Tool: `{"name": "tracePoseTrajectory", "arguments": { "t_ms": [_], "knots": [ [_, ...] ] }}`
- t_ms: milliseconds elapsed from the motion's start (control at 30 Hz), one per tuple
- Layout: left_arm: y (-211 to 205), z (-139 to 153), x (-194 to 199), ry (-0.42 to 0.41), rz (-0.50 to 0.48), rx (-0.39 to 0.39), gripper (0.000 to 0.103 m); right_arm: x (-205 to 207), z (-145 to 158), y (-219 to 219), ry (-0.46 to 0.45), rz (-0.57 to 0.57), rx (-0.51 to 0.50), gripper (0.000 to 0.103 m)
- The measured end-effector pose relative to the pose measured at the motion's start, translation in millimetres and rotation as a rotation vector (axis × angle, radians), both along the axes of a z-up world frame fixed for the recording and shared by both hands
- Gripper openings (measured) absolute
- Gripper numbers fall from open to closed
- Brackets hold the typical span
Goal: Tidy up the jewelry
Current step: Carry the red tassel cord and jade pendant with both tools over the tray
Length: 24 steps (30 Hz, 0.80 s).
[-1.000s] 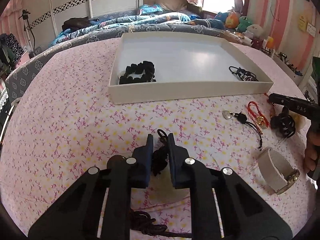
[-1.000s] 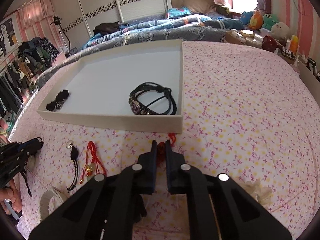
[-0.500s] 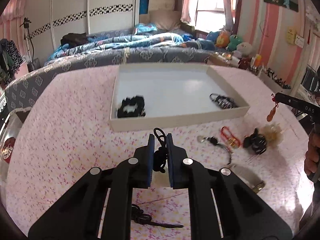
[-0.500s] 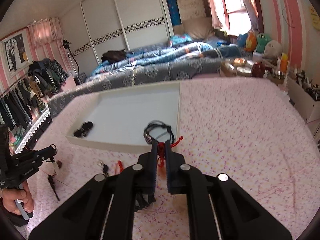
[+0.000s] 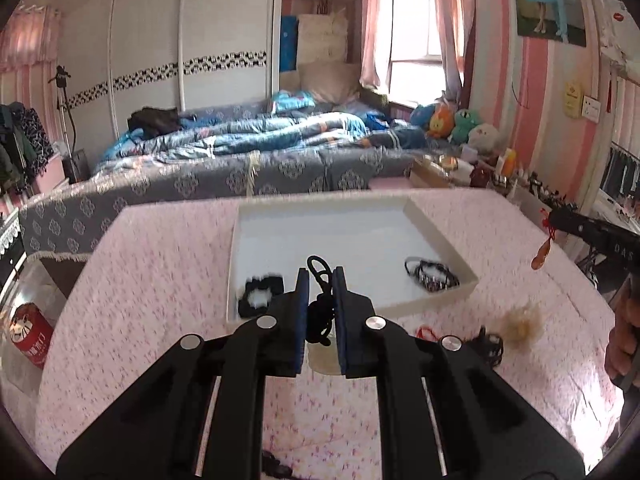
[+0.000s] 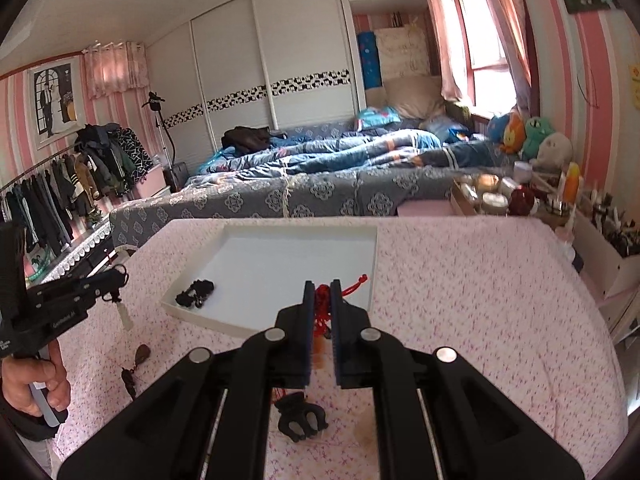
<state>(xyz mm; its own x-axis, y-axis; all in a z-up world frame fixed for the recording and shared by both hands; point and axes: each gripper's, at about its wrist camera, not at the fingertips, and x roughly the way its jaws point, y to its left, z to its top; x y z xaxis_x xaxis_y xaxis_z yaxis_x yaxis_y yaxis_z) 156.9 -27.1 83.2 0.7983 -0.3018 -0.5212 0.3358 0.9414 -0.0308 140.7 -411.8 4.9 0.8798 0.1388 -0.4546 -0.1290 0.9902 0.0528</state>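
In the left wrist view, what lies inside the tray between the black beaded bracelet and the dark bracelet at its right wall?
Bare white tray floor. The black beaded bracelet sits near the front left corner, the dark bracelet by the right wall; the left gripper's fingers hide part of the stretch.

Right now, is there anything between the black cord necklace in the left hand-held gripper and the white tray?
Nothing visible. The left hand-held gripper holds the black cord necklace above the cloth, and the white tray lies just ahead.

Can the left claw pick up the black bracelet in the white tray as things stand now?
Probably not yet: the left claw is shut on a black cord, so it is occupied. The black bracelet lies uncovered in the white tray.
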Motion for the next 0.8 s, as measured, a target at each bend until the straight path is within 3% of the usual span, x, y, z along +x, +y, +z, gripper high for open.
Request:
{"name": "tracePoseTrajectory", "arguments": {
  "t_ms": [467,800],
  "knots": [
    [-9.9,29.9,57.4,-0.091,0.072,-0.047,0.010,41.1,27.8,12.8,-0.094,-0.019,-0.037,0.007],
    [-22.3,13.9,98.4,-0.082,0.099,-0.042,0.010,81.3,11.7,18.7,-0.073,-0.038,-0.056,0.007]
  ]
}}
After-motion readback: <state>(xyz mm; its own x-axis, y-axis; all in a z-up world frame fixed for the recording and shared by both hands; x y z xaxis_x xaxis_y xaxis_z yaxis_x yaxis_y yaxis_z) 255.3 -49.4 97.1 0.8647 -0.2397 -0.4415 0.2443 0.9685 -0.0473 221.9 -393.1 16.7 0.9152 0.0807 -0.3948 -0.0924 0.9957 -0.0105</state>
